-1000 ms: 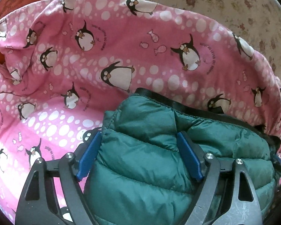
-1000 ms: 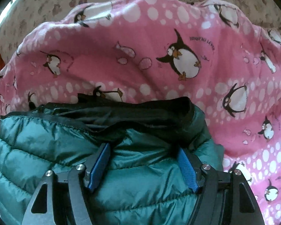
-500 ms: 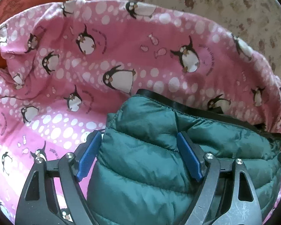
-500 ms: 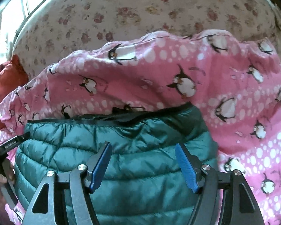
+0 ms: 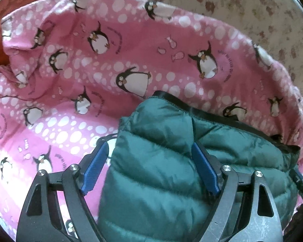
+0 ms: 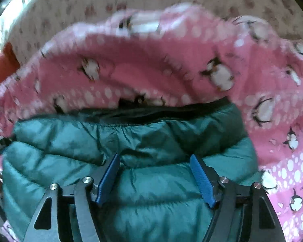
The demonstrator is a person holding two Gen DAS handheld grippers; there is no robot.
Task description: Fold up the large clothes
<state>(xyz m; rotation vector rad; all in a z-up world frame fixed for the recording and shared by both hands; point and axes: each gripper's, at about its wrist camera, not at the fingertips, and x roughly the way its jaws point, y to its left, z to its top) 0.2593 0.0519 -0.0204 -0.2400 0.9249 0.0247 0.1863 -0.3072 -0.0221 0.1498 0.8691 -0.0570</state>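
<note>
A teal quilted puffer jacket [image 5: 161, 161] with a black inner edge lies on a pink penguin-print sheet [image 5: 91, 76]. My left gripper [image 5: 149, 153] is open, its blue pads wide apart astride the jacket's left corner. In the right wrist view the jacket [image 6: 131, 141] fills the lower half, and my right gripper [image 6: 155, 167] is open over its folded top, pads apart on the fabric. The black lining [image 6: 161, 113] shows along the far edge. This view is blurred by motion.
The pink sheet [image 6: 192, 70] is rumpled and raised behind the jacket. A beige floral cover [image 5: 242, 10] lies beyond it. An orange-red cloth [image 5: 2, 20] sits at the far left. The other gripper's dark tip [image 5: 301, 183] shows at the right edge.
Both grippers stayed open. The right gripper pulled back and up from the jacket, then dropped close to it again, still moving. The left view shifted slightly; the jacket corner now sits more between its pads.
</note>
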